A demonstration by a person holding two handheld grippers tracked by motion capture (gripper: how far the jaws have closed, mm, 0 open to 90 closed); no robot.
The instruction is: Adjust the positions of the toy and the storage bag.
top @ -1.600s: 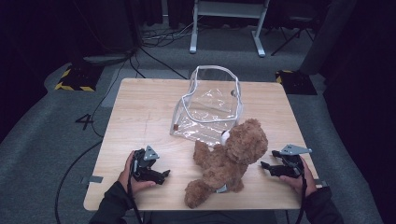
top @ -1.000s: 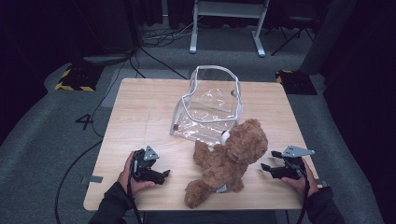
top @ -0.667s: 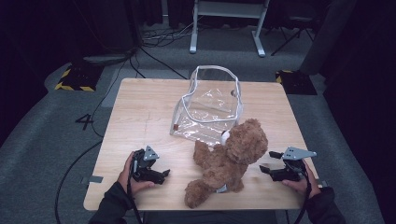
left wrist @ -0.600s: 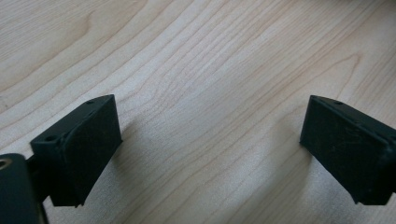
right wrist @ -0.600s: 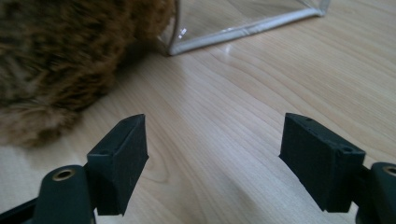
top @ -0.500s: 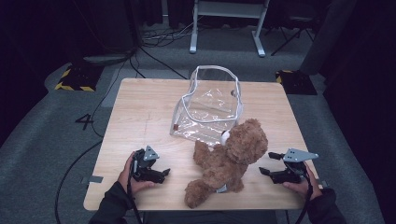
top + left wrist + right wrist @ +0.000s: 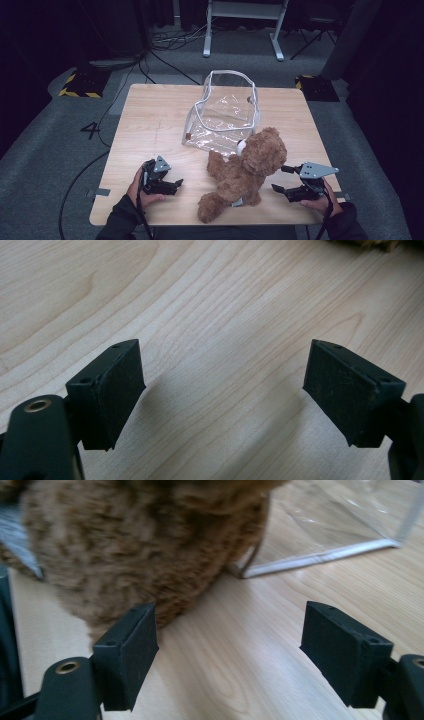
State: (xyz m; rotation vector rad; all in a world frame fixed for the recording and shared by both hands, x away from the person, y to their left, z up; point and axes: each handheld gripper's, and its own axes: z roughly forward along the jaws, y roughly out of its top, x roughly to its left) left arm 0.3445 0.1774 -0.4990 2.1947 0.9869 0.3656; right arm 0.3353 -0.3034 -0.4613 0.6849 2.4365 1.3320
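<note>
A brown teddy bear lies on the wooden table near the front edge, its head toward the right. Behind it lies a clear plastic bag with a white rim, mouth facing away. My right gripper rests open just right of the bear, jaws pointing at its head. In the right gripper view the bear fills the upper left, close to the left jaw, and the bag rim lies beyond. My left gripper sits open on the table left of the bear, nothing between its jaws.
The table's front edge runs close under both hands. Bare wood stretches along the table's left half. Around the table are grey floor, black cables and a white frame's legs behind.
My right gripper has crept a little left toward the bear. The left gripper, the bear and the bag have stayed put.
</note>
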